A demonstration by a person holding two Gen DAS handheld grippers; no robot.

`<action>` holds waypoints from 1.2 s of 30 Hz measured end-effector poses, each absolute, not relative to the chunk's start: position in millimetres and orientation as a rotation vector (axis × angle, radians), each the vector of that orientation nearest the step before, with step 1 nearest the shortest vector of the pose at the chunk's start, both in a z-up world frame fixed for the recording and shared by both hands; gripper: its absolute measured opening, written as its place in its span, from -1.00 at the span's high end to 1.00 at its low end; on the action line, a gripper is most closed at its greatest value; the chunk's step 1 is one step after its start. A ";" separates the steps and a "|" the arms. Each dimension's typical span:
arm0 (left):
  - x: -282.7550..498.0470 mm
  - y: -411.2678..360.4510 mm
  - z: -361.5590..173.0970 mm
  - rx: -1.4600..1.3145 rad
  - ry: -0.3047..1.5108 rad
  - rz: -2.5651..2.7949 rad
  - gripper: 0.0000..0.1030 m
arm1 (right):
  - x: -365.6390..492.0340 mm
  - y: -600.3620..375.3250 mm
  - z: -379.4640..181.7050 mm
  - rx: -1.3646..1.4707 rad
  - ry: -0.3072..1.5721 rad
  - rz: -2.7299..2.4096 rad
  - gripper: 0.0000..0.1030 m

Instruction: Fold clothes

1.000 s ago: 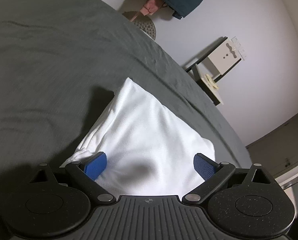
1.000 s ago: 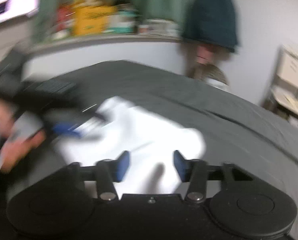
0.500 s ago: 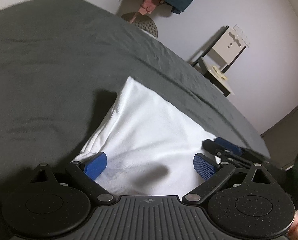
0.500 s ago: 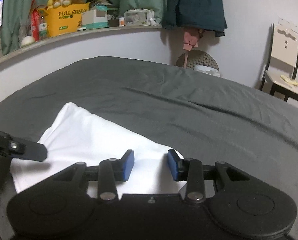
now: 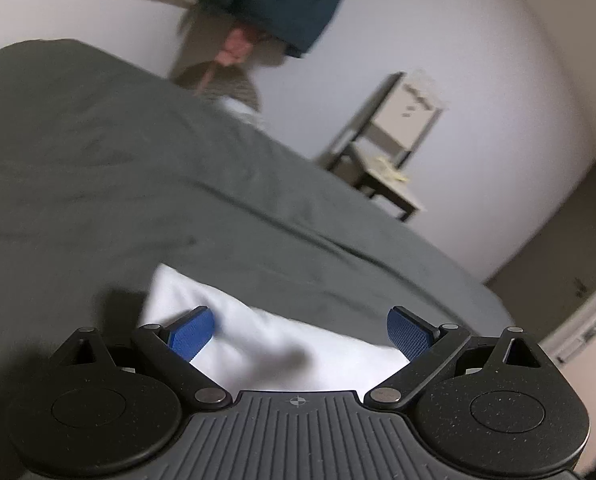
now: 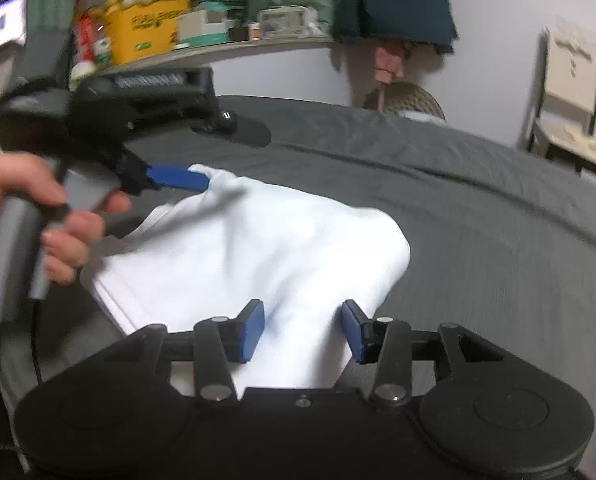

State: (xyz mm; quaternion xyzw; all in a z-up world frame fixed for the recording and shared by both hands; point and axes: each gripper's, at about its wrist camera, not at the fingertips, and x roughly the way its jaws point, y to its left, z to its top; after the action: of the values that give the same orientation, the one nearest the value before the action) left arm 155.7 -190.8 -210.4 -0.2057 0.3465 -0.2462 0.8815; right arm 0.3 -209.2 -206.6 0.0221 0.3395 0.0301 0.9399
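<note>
A folded white garment (image 6: 258, 248) lies on the dark grey bed (image 6: 478, 208); it also shows in the left wrist view (image 5: 258, 340). My left gripper (image 5: 302, 332) is open wide over the garment's far corner, and it shows from outside in the right wrist view (image 6: 178, 178), its blue fingers at the garment's far-left corner. My right gripper (image 6: 303, 330) is open, its blue pads on either side of a raised hump of the white cloth at the near edge. Both views are blurred.
A shelf (image 6: 218, 46) with boxes and a yellow carton runs along the wall behind the bed. A dark jacket (image 6: 394, 4) hangs on the wall. A white chair (image 6: 570, 92) stands at the right. A round basket (image 6: 414, 100) sits beyond the bed.
The left gripper has pulled back and tilted up, so less of the garment shows in its view. The right gripper's jaws have opened wider, and the cloth has bunched up between them.
</note>
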 end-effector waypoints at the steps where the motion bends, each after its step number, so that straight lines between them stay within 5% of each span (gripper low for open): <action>1: 159.7 -190.0 -212.5 -0.420 0.736 -0.503 -0.88 | 0.1 -212.4 -208.7 0.073 0.696 0.056 0.11; 9: 166.0 -161.2 -199.0 -0.459 0.795 -0.474 -0.88 | -2.9 -220.4 -207.0 0.094 0.694 0.075 0.04; 15: 126.5 -112.1 -188.0 -0.610 0.923 -0.427 -0.88 | -30.7 -159.1 -193.2 -0.367 0.541 0.252 -0.22; 26: 83.7 -62.8 -209.9 -0.840 1.110 -0.315 -0.88 | -16.7 -52.7 -259.6 -0.886 0.502 0.266 -0.22; 31: 89.1 -77.0 -225.6 -0.892 1.140 -0.288 -0.88 | 2.8 -61.3 -250.2 -0.723 0.525 0.207 0.30; 36: 97.8 -89.8 -239.2 -0.971 1.160 -0.329 -1.00 | 0.7 -83.6 -229.5 -0.572 0.470 0.181 0.44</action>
State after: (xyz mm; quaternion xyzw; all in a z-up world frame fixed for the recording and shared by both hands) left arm 97.8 -89.8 -239.2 -0.4383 0.5239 -0.1487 0.7150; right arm 0.7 -83.6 -229.5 -0.2793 0.2295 0.0885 0.9282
